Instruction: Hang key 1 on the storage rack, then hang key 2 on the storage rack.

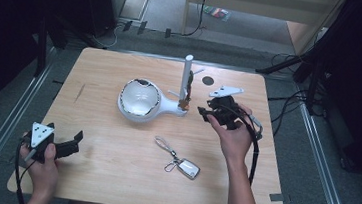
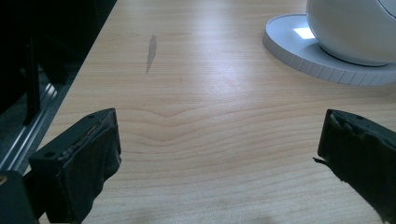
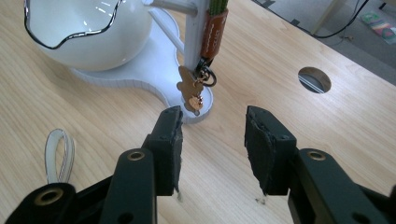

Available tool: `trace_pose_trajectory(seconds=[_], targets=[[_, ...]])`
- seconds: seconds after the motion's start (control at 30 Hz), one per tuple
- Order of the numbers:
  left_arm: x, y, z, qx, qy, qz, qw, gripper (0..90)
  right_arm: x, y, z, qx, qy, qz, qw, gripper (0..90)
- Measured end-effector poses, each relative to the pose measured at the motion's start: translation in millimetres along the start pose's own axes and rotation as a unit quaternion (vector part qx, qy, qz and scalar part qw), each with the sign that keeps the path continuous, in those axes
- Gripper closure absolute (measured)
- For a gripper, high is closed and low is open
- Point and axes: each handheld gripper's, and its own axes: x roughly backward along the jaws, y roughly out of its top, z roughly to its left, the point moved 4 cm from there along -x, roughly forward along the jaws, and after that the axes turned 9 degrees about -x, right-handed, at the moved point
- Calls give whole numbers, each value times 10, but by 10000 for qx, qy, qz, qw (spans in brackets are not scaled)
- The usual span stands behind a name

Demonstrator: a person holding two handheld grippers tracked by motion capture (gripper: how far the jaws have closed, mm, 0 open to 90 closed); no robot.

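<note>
Nearest us, our left gripper (image 1: 66,146) rests at the table (image 1: 112,170) edge, jaws wide apart and empty, well short of the white stand with its egg-shaped bowl and upright peg post (image 1: 145,101). Our right gripper (image 3: 212,144) points level at that stand, jaws apart on nothing. Just beyond hangs the brown leather strap keychain with a bear charm (image 3: 201,70), on the post. We should probably keep our wrist level and back away straight, so the jaws don't snag it.

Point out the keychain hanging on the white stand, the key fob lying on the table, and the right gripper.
hanging keychain (image 3: 191,91): right gripper view, on its bear charm.
key fob (image 1: 188,168): high view, on its silver body.
right gripper (image 3: 214,140): right gripper view, midway between its fingertips.
</note>
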Motion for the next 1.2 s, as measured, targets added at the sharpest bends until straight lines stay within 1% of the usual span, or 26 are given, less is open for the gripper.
trace_pose_trajectory(seconds=[0.03,0.07,0.1,0.13,0.27,0.33,0.5,0.63,0.67,0.73,0.87,0.9,0.97,1.0,1.03,1.07,1.1,1.2], targets=[[-9,3,3,-2,-8,6,10000,0,0,-21,10,54,-13,46,10000,571],[-9,3,3,-2,-8,6,10000,0,0,-21,10,54,-13,46,10000,571],[-16,6,1,-8,-21,0,10000,0,-6,-47,27,136,-36,122,9998,566],[-19,8,0,-2,-21,-9,10000,0,-5,-64,44,113,-36,173,9998,565],[-19,9,2,3,-46,7,10000,0,-20,-110,88,95,18,210,9997,566],[-21,9,6,18,-49,-2,10000,0,-54,-159,137,117,-6,349,9993,557],[-19,8,10,38,-79,-5,10000,0,-76,-207,182,162,31,446,9989,551],[-19,8,9,39,-88,-4,10000,0,-75,-221,211,146,25,523,9985,551],[-18,8,10,33,-92,0,10000,0,-87,-226,228,212,43,549,9983,551],[-18,7,10,35,-96,-3,9999,0,-103,-236,250,219,23,610,9979,552],[-28,9,5,45,-100,12,9999,0,-153,-268,314,314,82,775,9965,575],[-28,9,5,45,-100,12,9999,0,-153,-268,314,314,82,775,9965,575],[-32,10,5,47,-107,15,9999,0,-175,-295,355,355,126,906,9952,603],[-32,10,5,48,-117,16,9999,0,-206,-317,395,448,146,1042,9934,613],[-29,10,4,38,-117,9,9999,0,-215,-322,406,474,143,1087,9928,619],[-29,10,4,38,-117,9,9999,0,-215,-322,406,474,143,1087,9928,619],[-29,10,3,41,-123,3,9999,0,-238,-333,436,496,164,1167,9918,631],[-31,10,4,50,-125,3,9999,0,-264,-347,476,486,202,1228,9910,632]])
